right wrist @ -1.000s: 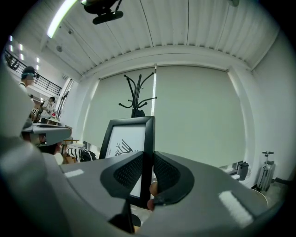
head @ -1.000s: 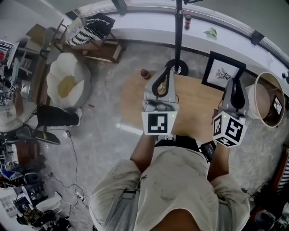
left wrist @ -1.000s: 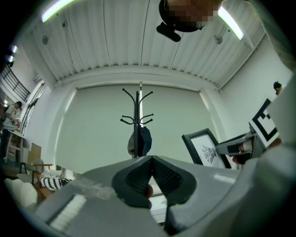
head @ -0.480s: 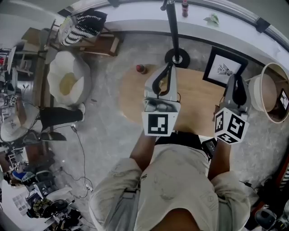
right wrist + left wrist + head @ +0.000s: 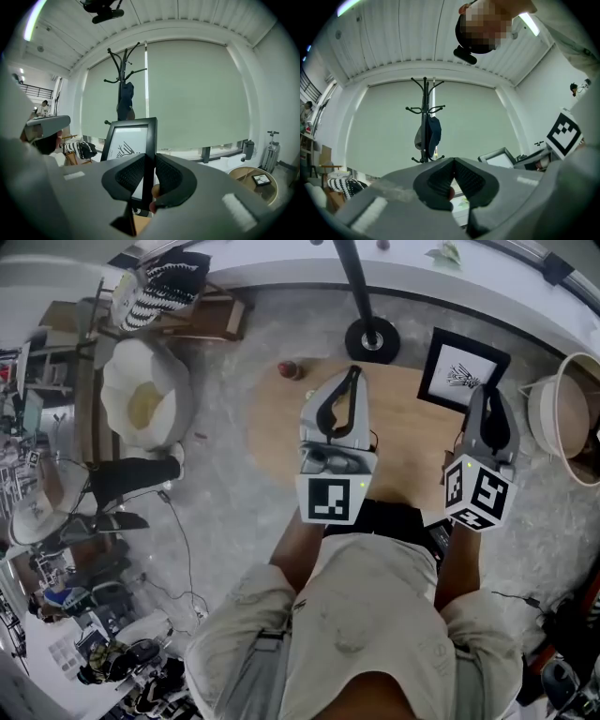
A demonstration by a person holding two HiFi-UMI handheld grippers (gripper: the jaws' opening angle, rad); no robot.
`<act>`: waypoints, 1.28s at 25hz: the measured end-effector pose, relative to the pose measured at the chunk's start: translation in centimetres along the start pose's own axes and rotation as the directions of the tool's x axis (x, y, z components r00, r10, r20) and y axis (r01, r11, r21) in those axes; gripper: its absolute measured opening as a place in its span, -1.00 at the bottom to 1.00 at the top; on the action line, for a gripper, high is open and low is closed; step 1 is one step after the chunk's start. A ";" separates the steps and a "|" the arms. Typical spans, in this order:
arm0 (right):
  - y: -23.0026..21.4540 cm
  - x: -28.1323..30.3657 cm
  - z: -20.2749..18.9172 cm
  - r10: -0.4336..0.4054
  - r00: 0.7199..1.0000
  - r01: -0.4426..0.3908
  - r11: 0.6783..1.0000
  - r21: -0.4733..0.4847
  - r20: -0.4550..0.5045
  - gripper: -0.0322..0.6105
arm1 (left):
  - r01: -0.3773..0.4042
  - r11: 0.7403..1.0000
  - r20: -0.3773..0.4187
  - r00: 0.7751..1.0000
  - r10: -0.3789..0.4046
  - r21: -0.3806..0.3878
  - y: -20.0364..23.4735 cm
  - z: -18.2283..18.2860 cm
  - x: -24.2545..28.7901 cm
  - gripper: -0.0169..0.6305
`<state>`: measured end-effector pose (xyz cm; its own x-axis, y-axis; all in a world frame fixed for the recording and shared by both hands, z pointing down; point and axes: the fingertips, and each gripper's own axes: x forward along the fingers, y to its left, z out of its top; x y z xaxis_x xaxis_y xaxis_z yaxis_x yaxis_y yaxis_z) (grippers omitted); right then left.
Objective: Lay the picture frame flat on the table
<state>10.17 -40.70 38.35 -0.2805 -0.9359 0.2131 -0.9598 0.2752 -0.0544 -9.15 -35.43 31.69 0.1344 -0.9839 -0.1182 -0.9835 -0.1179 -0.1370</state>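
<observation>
Pinching the right edge of the upright picture frame [image 5: 123,143] with the right fingers [image 5: 168,176]; holding nothing in the tightly closed left fingers [image 5: 471,180].

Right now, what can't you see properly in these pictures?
Right gripper view: the bottom edge of the black picture frame is covered by the jaws of the right gripper clamped on it.
Head view: the small red thing on the round wooden table is too small to identify.
Head view: the round beige tub is cut off at the right edge.
</observation>
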 end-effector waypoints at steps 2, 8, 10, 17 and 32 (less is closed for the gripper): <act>-0.5 0.8 -1.1 -0.001 1.000 0.001 1.000 0.002 -0.023 -0.68 | 0.003 1.000 -0.001 1.000 -0.003 -0.001 -0.4 -0.8 0.6 -0.93; -1.8 2.7 -4.9 -0.004 0.995 0.005 1.000 0.008 -0.097 -0.68 | 0.012 1.000 -0.021 1.000 -0.012 -0.020 -1.6 -4.0 1.6 -0.93; -1.7 3.4 -6.2 0.003 0.992 -0.002 1.000 0.012 -0.128 -0.68 | 0.006 1.000 -0.043 0.999 -0.007 -0.029 -1.6 -5.3 1.9 -0.93; -0.6 6.0 -9.9 0.029 0.979 -0.027 1.000 0.016 -0.200 -0.68 | 0.005 1.000 -0.064 0.998 -0.007 -0.026 -1.2 -7.8 3.1 -0.93; -1.1 9.2 -18.2 0.034 0.939 -0.022 0.999 0.039 -0.343 -0.68 | 0.005 0.998 -0.135 0.991 -0.014 -0.066 -1.3 -14.1 4.3 -0.93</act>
<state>8.81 -45.64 58.15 -0.2934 -0.7935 0.5331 -0.9530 0.2869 -0.0975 -8.97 -41.42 45.22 0.1303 -0.9913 0.0180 -0.9887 -0.1312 -0.0727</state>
